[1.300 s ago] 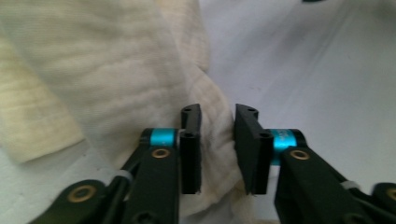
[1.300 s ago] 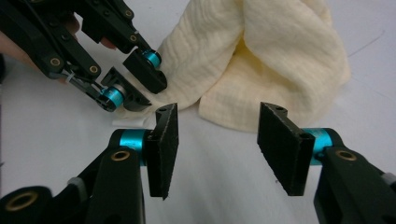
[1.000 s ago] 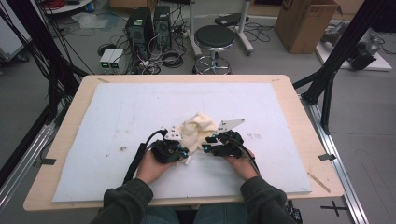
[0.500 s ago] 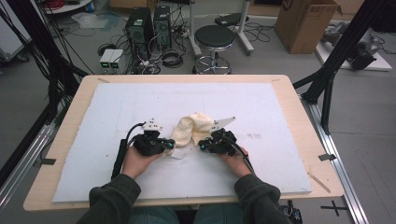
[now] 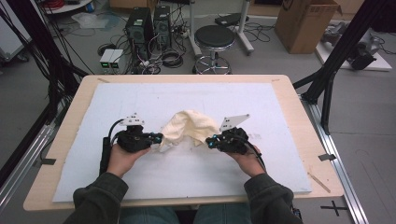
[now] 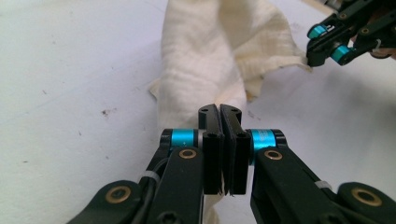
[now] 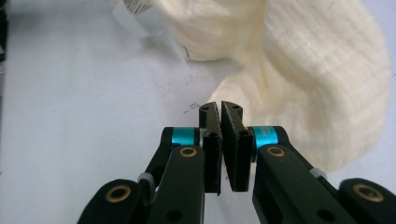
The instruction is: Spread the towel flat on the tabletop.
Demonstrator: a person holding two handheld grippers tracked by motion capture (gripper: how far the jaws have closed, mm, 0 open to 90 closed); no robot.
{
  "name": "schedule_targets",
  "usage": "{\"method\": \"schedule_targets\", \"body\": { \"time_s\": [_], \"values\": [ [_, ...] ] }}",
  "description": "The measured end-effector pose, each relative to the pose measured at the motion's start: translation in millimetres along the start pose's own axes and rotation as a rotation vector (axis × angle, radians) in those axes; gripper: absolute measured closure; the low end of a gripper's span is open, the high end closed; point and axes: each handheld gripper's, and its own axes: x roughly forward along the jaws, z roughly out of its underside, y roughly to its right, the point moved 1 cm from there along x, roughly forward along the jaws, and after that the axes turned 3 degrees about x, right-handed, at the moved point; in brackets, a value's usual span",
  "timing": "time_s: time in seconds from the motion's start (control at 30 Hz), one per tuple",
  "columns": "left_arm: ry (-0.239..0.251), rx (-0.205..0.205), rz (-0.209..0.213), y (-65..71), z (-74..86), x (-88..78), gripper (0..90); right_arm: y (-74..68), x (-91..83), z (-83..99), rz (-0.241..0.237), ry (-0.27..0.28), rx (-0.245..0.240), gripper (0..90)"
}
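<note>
Lab room, stool [image 5: 215, 37] and cardboard box [image 5: 306, 23] on the floor behind a wooden table [image 5: 280, 88] topped with a white mat [image 5: 116, 100].

Cream cloth [image 5: 189, 126] near mat centre, strung between the two tools, humped up in the middle, ends dropping to each side. Loose crumpled folds, waffle-like weave clear in the right gripper view [image 7: 317, 84].

Left gripper [image 5: 159, 137] at the cloth's left end, jaws closed flat together in the left gripper view [image 6: 219, 109], fabric [image 6: 201, 56] running right up to and under the tips; looks pinched on a thin edge, though the exact bite is hidden by the jaws. Right gripper [image 5: 210, 141] at the right end, jaws likewise closed [image 7: 219, 107]; from the left gripper view, seen nipping a corner of the cloth [image 6: 312, 58].

Handling, as a judgement: very light, fully limp, no stiffness, sags wherever unsupported. Not fragile, not slippery; textured weave should grip well on the pads. Thin single layer easy to lose from a shallow pinch, so better a deeper bite on hem or corner. Best hold: two opposite corners or edge points, as now, pulled apart to open out the bunching. Central grab likely to just bunch it more.
</note>
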Motion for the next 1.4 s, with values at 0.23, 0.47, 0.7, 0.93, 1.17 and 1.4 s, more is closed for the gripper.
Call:
{"method": "schedule_targets", "body": {
  "time_s": [0.23,0.47,0.7,0.93,1.17,1.4],
  "values": [
    [0.022,0.01,0.015,2.6,-4.3,-25.2,87.1,-14.5,-31.6,1.7,-0.006,0.03,-0.049,86.8],
    [-0.022,0.066,0.059,17.0,6.3,-41.7,87.0,-33.0,-57.1,9.1,-0.033,0.05,-0.08,86.8],
    [-0.064,0.117,0.082,32.3,37.4,-52.8,87.0,-52.8,-65.7,32.2,-0.089,0.018,-0.098,86.7],
    [-0.091,0.157,0.111,45.7,61.0,-51.5,85.3,-67.9,-58.5,55.9,-0.15,-0.017,-0.078,86.6],
    [-0.015,0.133,0.156,41.0,50.8,-56.3,61.1,-66.7,-61.9,49.9,-0.172,0.03,-0.067,69.9],
    [-0.002,0.13,0.088,25.8,30.3,-31.3,50.9,-33.4,-52.0,17.0,-0.055,0.048,-0.065,64.4]
  ]
}}
